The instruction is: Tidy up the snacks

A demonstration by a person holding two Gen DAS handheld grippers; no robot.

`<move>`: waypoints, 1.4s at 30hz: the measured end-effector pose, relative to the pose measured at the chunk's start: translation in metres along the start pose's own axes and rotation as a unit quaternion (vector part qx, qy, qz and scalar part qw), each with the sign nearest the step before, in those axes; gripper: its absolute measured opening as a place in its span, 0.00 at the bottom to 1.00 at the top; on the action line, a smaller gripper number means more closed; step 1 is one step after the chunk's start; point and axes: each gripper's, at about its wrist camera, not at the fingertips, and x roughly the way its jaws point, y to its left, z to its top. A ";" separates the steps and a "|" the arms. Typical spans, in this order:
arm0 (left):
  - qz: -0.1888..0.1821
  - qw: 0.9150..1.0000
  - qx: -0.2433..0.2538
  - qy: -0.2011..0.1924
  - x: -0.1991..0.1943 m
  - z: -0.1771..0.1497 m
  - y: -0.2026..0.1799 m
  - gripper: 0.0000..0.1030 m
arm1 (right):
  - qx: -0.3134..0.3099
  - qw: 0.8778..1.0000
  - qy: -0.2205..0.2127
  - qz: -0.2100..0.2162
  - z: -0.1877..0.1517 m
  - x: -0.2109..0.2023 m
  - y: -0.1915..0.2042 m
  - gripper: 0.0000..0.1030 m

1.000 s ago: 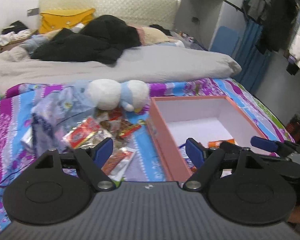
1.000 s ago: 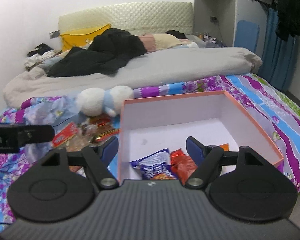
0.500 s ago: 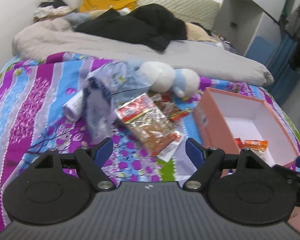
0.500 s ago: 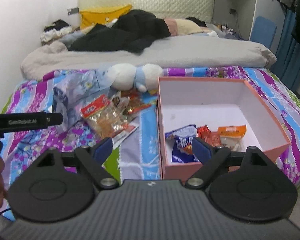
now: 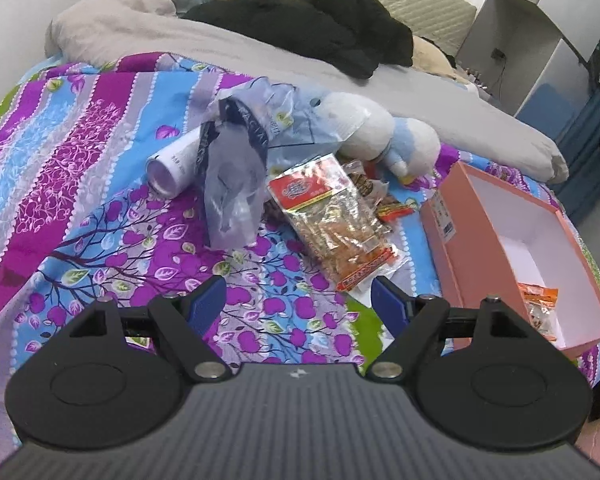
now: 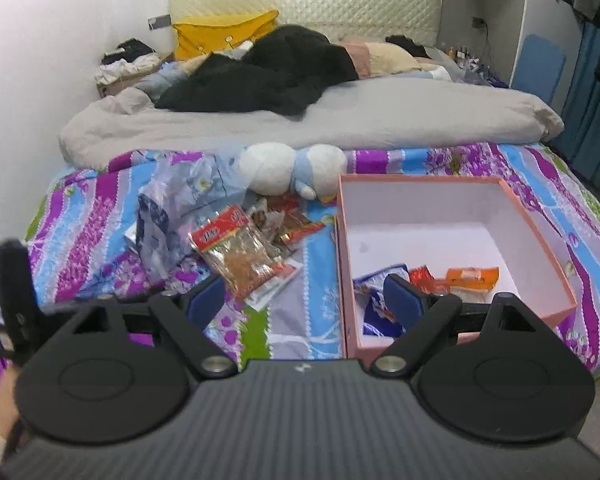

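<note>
Pink card is seen in the box (image 6: 540,240), which lies open on the patterned bedspread (image 5: 100,160). Inside it, towards its near wall, a blue packet (image 6: 374,276), a red packet (image 6: 424,274) and an orange packet (image 6: 472,276) are noted. On the bedspread at about 9 o'clock from the box, a clear snack bag (image 5: 336,220) with a red header is found lying flat, with smaller wrappers (image 6: 296,226) just beyond it. A crumpled plastic bag (image 5: 232,200) and a white tube (image 5: 172,164) lie further out at 9 o'clock. A plush toy (image 6: 292,172) rests at 12 o'clock from the snacks, against the grey duvet (image 6: 380,120).

The left claw (image 5: 298,300) is held wide open above the bedspread, nothing between its pads; the snack bag lies just ahead at 1 o'clock. The right claw (image 6: 306,300) has just been opening and is seen spread wide and empty, straddling the box's left wall.
</note>
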 end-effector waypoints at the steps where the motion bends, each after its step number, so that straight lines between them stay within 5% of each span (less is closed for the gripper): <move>1: 0.002 1.000 -0.002 0.000 0.001 0.000 0.002 0.80 | -0.004 1.000 -0.004 -0.002 0.001 0.000 0.003 0.85; 13: 0.000 0.999 -0.032 0.003 0.018 0.003 0.024 0.80 | -0.021 0.999 0.005 0.049 0.005 0.003 0.032 0.85; 30: -0.038 0.998 -0.040 0.006 0.071 0.009 0.028 0.80 | 0.004 0.998 0.062 0.012 -0.003 0.123 0.010 0.85; 37: -0.079 0.995 -0.065 0.006 0.103 0.005 0.029 0.79 | 0.028 0.994 0.044 0.097 -0.001 0.174 0.008 0.85; 42: -0.108 0.991 -0.077 0.007 0.124 0.003 0.021 0.79 | 0.077 0.989 0.049 0.114 0.008 0.222 -0.001 0.83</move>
